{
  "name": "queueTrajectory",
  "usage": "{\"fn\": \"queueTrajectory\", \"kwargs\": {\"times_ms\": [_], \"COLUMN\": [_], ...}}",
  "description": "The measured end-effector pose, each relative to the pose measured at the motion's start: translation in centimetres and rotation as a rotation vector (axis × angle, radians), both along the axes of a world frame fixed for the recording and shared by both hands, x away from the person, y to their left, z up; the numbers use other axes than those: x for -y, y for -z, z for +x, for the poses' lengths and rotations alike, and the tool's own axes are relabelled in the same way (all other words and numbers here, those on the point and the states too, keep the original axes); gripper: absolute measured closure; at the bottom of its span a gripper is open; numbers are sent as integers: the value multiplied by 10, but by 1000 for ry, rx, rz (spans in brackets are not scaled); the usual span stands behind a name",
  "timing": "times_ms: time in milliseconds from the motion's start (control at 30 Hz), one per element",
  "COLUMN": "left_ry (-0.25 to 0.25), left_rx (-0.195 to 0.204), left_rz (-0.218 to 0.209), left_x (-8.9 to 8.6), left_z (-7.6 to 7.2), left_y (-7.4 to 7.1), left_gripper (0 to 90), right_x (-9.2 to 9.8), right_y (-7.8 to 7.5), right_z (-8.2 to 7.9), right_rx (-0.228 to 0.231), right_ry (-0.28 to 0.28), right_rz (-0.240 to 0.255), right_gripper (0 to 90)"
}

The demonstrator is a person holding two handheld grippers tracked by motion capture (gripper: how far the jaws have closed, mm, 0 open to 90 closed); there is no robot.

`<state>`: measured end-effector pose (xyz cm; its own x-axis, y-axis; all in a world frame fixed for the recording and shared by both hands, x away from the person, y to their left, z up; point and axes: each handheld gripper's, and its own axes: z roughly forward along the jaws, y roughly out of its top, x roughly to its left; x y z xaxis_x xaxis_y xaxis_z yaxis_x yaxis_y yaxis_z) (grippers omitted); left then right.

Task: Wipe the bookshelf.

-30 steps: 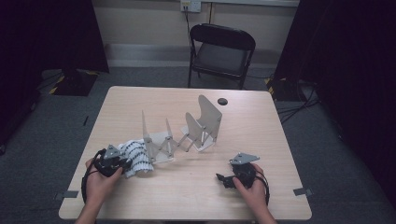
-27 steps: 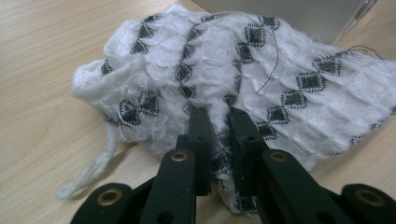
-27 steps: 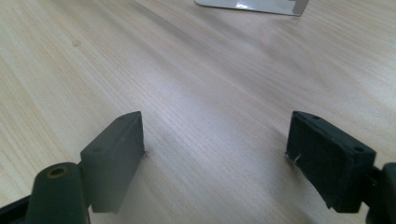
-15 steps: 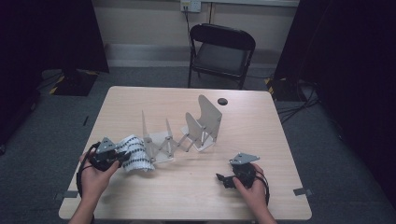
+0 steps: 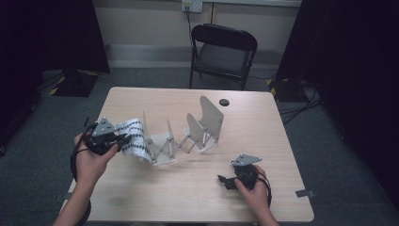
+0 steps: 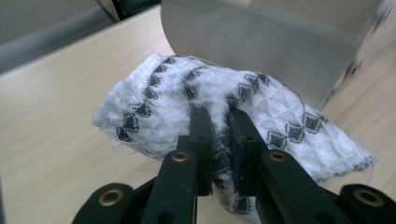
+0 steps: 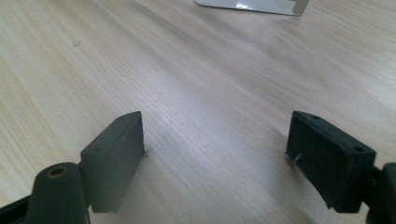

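While the patterned cloth (image 5: 134, 137) is pinched by the closed left gripper (image 5: 117, 140) just left of the folding rack (image 5: 188, 134), its length running toward it, the right gripper (image 5: 227, 181) is kept open, well apart.

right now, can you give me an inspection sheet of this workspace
surface: light wooden table, bare around the right gripper
job's things: white cloth with black diamond pattern, held off the table beside the grey metal expanding file rack
clutter: small black round object near the table's far edge
grippers: left gripper shut on the cloth; right gripper open, low over the table, nothing between its jaws
cables: black cable looping by the left hand; more cables on the floor to the right
surroundings: black folding chair beyond the table, grey carpet, dark curtains on both sides
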<state>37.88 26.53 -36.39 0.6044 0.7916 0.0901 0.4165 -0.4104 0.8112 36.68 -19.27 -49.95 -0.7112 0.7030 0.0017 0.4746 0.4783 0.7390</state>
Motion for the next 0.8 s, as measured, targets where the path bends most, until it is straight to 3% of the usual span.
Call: {"fn": "queueTrajectory", "kwargs": {"times_ms": [133, 267, 800], "left_ry": [15, 31, 17], "left_rx": [45, 42, -59], "left_rz": [-10, -4, -15], "left_x": [5, 15, 22], "left_z": [4, 9, 14], "left_y": [-24, -26, 50], "left_gripper": [815, 814, 796], "right_x": [0, 0, 0], "right_y": [0, 0, 0], "right_z": [0, 0, 0], "right_rx": [0, 0, 0], "right_ry": [0, 0, 0], "right_rz": [0, 0, 0], "right_gripper": [187, 187, 187]}}
